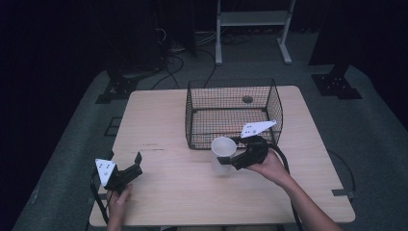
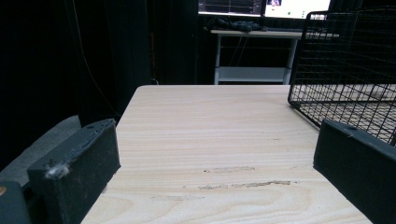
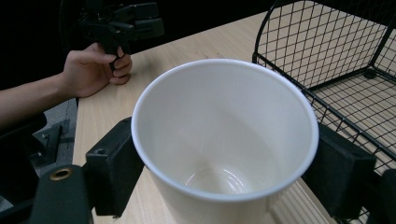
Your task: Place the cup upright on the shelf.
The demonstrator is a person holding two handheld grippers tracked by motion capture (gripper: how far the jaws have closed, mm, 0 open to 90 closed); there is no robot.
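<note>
Sitting upright between the right tool's jaws, the white cup.

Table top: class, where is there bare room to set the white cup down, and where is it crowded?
Bare wood lies between the left gripper and the cup, and along the near edge of the table. The wire basket crowds the far middle, beside the right gripper.

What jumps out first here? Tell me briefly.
The white paper cup, upright and empty, is clamped between the jaws of the right gripper just in front of the black wire mesh basket. The left gripper sits open at the near left of the pale wooden table.
</note>
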